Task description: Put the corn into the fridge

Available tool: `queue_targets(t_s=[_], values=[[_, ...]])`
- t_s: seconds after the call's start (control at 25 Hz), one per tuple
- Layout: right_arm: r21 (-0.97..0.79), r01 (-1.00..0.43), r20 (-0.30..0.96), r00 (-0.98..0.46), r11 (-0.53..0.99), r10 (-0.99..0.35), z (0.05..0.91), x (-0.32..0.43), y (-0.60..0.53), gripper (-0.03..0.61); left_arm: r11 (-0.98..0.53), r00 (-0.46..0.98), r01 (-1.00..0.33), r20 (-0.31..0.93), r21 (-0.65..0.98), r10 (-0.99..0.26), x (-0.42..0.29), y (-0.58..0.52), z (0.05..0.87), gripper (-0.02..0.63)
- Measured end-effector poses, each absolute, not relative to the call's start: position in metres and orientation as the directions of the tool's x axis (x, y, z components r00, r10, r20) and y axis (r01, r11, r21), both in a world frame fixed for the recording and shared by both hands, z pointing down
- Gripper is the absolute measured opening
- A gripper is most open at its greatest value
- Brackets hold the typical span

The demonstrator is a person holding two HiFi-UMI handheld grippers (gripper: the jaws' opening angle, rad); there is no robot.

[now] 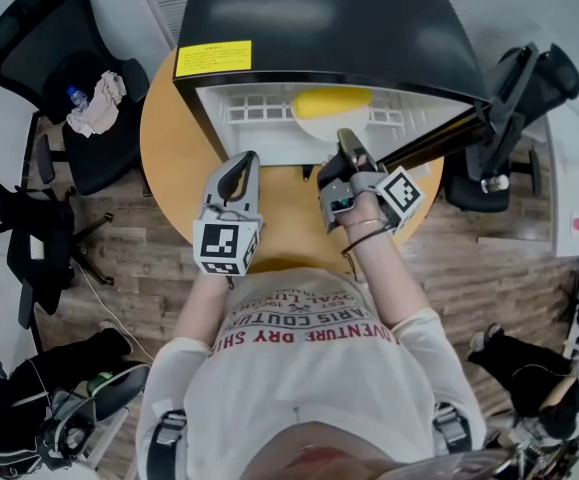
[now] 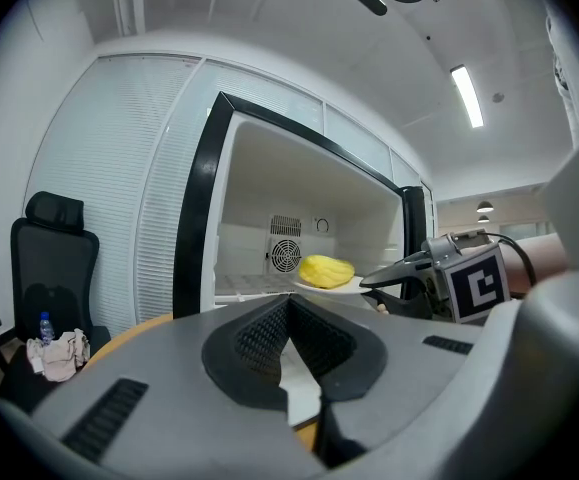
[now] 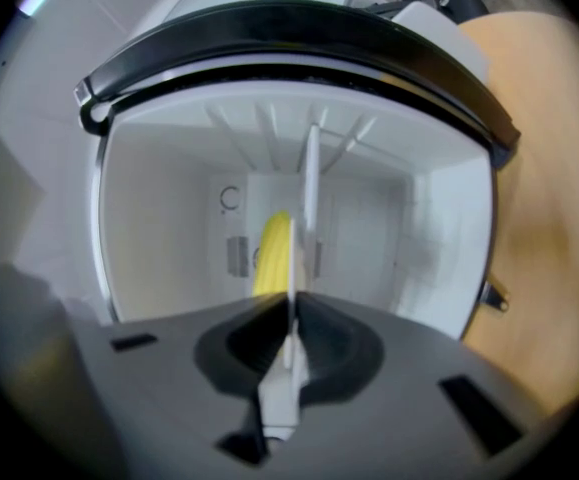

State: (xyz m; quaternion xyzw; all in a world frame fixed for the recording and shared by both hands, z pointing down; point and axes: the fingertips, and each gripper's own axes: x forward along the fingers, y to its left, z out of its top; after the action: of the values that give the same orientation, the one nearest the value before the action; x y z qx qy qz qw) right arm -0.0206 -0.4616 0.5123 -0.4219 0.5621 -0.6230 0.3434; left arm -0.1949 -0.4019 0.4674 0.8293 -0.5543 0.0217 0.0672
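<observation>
While the right gripper has its jaws clamped, almost closed, on the rim of the white plate, the corn lies on that plate just inside the open fridge, at twelve o'clock from the gripper in the head view. At its nine o'clock the left gripper hovers over the worktop, jaws together and empty.
</observation>
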Motion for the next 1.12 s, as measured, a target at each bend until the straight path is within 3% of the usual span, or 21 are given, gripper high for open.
queue_targets(t_s=[0.64, 1.12], values=[[-0.99, -0.091, 0.134, -0.335, -0.109, -0.933, 0.51, -0.039, -0.477, 0.054, -0.374, 0.379, -0.925, 0.12, 0.062, -0.918, -0.198, -0.409, 0.463, 0.028], [-0.996, -0.069, 0.079, -0.378, -0.057, -0.922, 0.507, -0.049, -0.47, 0.149, -0.359, 0.363, -0.932, 0.128, 0.057, -0.923, -0.202, -0.411, 0.465, 0.028]])
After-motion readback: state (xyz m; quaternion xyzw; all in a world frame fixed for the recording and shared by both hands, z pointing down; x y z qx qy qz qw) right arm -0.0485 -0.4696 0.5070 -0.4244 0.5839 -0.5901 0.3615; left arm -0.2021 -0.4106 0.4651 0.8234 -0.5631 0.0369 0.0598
